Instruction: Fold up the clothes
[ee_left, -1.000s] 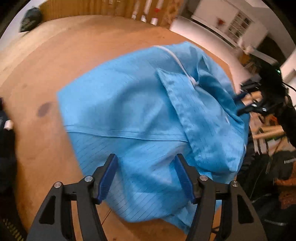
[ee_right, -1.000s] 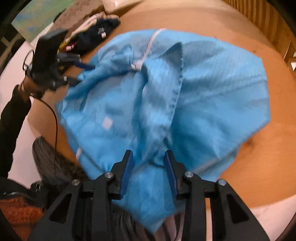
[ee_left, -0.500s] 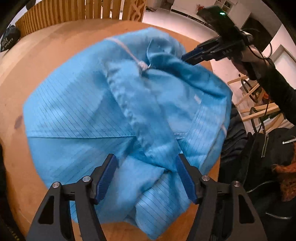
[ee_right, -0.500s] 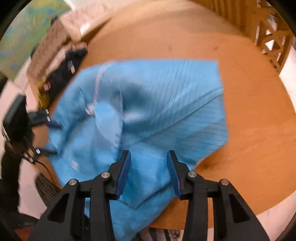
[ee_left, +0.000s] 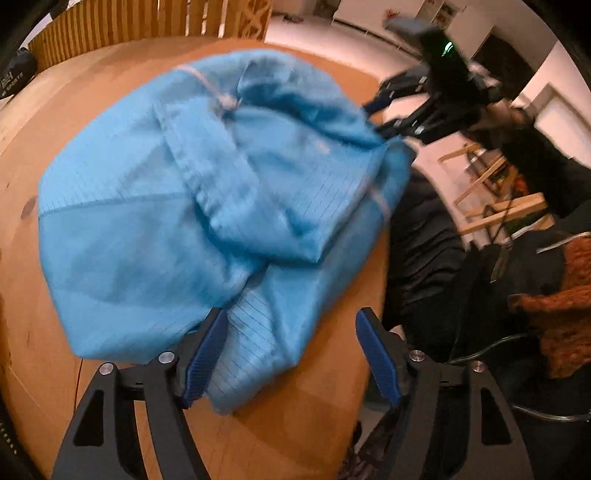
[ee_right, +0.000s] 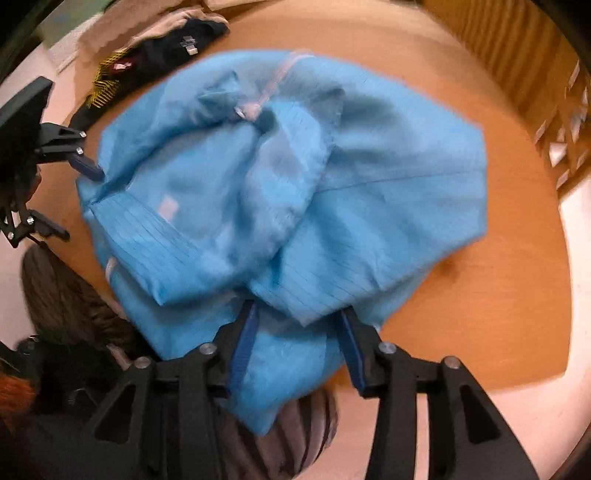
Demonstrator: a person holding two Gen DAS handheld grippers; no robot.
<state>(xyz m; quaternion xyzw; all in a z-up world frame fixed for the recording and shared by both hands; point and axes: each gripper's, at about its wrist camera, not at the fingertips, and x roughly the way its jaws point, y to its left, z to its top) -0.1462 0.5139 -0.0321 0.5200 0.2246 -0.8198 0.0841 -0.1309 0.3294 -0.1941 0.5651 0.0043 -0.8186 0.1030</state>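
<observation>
The blue garment (ee_left: 155, 206) lies in a loose, half-folded heap on the wooden table (ee_left: 303, 417), with thin dark stripes in its cloth and a white zipper (ee_left: 207, 83) running over its upper part. It covers most of the table top, and one flap of it hangs over the table edge that is nearest to the person. In the right wrist view the same garment (ee_right: 388, 192) reaches close to the right edge of the table (ee_right: 509, 280), and a small pale label (ee_right: 168, 208) shows on a folded layer near the left side.

The left gripper (ee_left: 291, 354) has its blue-padded fingers (ee_left: 205, 354) spread wide; the left pad touches the lower fold of the garment, the other stands free over the bare table edge, so it holds nothing. The right gripper (ee_right: 297, 350) also has its fingers (ee_right: 243, 343) apart, with garment cloth lying between them and over their tips, but I cannot tell if they press on it.

In the left wrist view the right gripper (ee_left: 384, 114) is just beside the far corner of the garment at the table edge. A dark piece of clothing (ee_right: 166, 51) lies at the far left corner of the table, apart from the blue one. A wooden slatted rail (ee_left: 147, 29) stands behind the far edge.
</observation>
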